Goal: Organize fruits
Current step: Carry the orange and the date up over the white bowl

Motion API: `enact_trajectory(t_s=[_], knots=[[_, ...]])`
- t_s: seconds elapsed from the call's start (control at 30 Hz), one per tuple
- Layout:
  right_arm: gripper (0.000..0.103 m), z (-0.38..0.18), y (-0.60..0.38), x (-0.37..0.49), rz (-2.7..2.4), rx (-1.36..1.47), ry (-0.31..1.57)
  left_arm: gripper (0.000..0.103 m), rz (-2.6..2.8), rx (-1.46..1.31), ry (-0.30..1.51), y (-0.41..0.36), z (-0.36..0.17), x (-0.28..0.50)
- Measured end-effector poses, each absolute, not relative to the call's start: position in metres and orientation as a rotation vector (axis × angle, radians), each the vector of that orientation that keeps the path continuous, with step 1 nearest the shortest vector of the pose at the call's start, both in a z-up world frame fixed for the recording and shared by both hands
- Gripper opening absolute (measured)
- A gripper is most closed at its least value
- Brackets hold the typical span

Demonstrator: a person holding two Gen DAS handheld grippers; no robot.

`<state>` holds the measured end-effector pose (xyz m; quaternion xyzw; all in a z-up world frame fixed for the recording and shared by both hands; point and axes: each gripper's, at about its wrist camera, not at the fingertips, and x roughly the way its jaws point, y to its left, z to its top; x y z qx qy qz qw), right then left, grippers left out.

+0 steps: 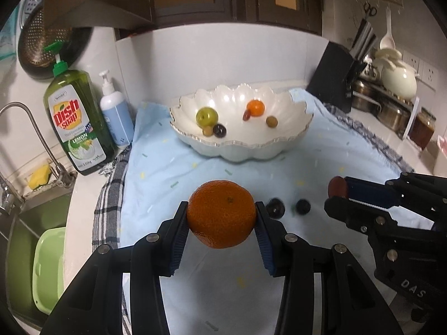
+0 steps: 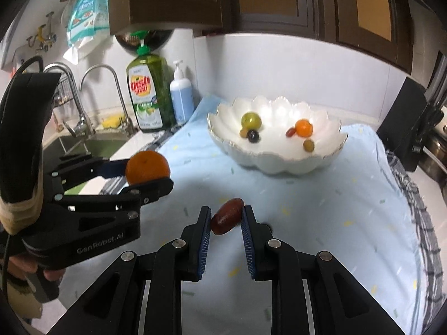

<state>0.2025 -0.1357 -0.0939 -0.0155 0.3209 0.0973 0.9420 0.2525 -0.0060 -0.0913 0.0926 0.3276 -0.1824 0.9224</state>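
My left gripper is shut on a large orange and holds it above the light blue cloth; it also shows in the right wrist view. My right gripper is shut on a dark red oval fruit, also seen in the left wrist view. The white scalloped bowl stands farther back and holds a green fruit, a small orange and several small fruits. Two dark small fruits lie on the cloth between the grippers.
A green dish soap bottle and a white pump bottle stand at the left by the sink and tap. A black knife block, pots and jars stand at the right. Dark cabinets hang above.
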Motion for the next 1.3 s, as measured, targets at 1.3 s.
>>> enact_trajectory(t_s=[1.3], knots=[[0.024, -0.027, -0.222, 0.300, 0.172, -0.012, 0.532, 0.045, -0.366, 0.058, 0.593, -0.078, -0.018, 0.335]])
